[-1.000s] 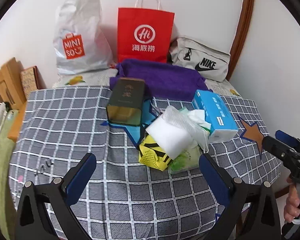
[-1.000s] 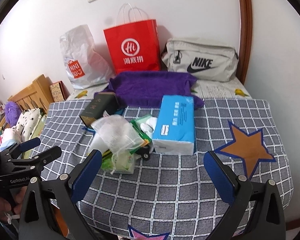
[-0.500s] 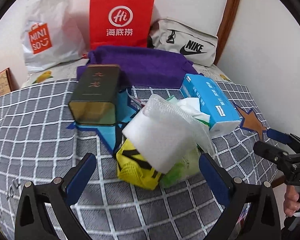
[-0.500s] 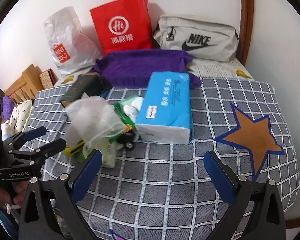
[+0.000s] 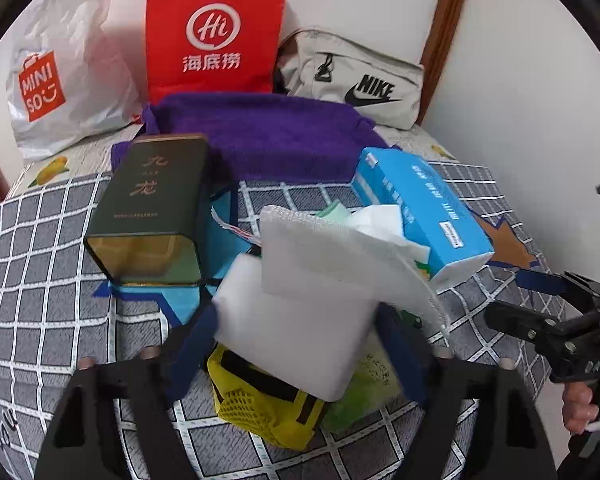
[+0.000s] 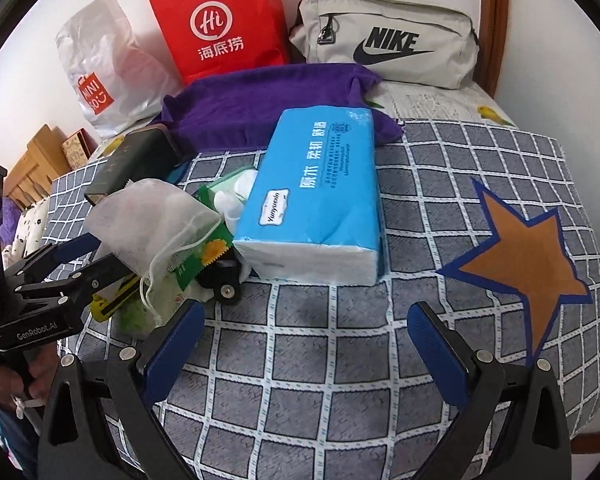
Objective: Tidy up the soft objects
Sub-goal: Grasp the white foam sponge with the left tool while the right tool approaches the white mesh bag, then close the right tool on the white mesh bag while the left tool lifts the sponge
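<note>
- Two grippers over the grey checked bedspread point(image 6: 340, 344), both aimed down at the pile of soft things in the middle.
- Left gripper point(image 5: 296, 334): its blue-padded jaws have just been closing, and they straddle the white foam block point(image 5: 300, 340). The fingers are blurred, so whether the pads press the foam yet I cannot tell.
- White mesh drawstring bag point(image 5: 332, 252) drapes over the top of that foam block; under it lies the yellow and black mesh pouch point(image 5: 260, 408), with a pale green soft packet point(image 5: 364, 392) just beside it.
- Right gripper point(image 6: 306, 340): jaws spread wide, nothing between them, only bare bedspread under them, near the blue tissue pack point(image 6: 316, 196).
- Tissue pack leans against the pile; a green wet-wipe packet point(image 6: 224, 188) is wedged between it and the mesh bag.
- Dark green rectangular tin point(image 5: 152, 208) lies just left of the pile, close to the left jaw.
- Behind: folded purple towel point(image 5: 260, 132), red paper bag point(image 5: 216, 28), white plastic shopping bag point(image 5: 60, 76), grey Nike pouch point(image 5: 352, 76) along the wall.
</note>
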### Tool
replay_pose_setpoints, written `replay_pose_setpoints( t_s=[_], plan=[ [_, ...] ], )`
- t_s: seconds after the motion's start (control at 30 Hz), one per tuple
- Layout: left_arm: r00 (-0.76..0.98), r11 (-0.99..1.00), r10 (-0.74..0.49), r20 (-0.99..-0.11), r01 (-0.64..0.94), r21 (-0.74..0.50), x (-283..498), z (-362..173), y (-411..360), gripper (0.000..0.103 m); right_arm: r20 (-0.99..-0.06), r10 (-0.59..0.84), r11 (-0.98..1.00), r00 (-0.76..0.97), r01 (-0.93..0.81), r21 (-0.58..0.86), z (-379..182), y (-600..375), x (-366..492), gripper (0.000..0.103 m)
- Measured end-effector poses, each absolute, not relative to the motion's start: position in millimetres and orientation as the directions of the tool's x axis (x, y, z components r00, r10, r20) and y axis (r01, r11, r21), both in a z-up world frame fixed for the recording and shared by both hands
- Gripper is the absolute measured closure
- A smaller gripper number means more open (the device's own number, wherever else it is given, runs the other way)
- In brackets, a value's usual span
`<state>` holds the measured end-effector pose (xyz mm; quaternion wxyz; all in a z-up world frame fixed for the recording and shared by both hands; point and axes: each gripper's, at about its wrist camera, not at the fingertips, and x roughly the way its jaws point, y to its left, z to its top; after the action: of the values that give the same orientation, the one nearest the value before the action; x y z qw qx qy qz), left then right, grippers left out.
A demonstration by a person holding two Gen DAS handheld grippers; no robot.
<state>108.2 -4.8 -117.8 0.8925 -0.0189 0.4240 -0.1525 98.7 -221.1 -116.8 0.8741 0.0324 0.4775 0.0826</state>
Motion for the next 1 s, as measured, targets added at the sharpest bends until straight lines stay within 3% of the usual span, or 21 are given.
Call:
replay_pose_setpoints(
  t_s=[0.17, 0.43, 0.63, 0.87, 1.0],
  plan=[
    [0.599, 0.941, -0.330, -0.729, 0.272, -0.203, 101, -109, 4, 0.049, -0.816, 0.194, 0.981, 0.545, -0.131, 0.145, -112, -215, 101, 0.002],
    [0.611, 0.939, -0.334, -0.717, 0.277, -0.202, 84, -100, 18, 0.064, -0.796, 0.228, 0.972, 0.560, -0.185, 0.147, -102, -198, 100, 0.002],
    [0.620, 0.942, -0.334, -0.710, 0.241, -0.233, 71, -101, 44, 0.062, -0.801, 0.230, 0.968, 0.553, -0.216, 0.129, -103, -188, 97, 0.002],
    [0.634, 0.938, -0.345, -0.692, 0.208, -0.278, 62, -105, 69, 0.049, -0.808, 0.236, 0.964, 0.539, -0.233, 0.126, -105, -180, 97, 0.002],
    [0.605, 0.922, -0.385, -0.697, 0.222, -0.316, 67, -115, 65, 0.048, -0.814, 0.236, 0.962, 0.531, -0.244, 0.119, -108, -175, 98, 0.002]
  ],
)
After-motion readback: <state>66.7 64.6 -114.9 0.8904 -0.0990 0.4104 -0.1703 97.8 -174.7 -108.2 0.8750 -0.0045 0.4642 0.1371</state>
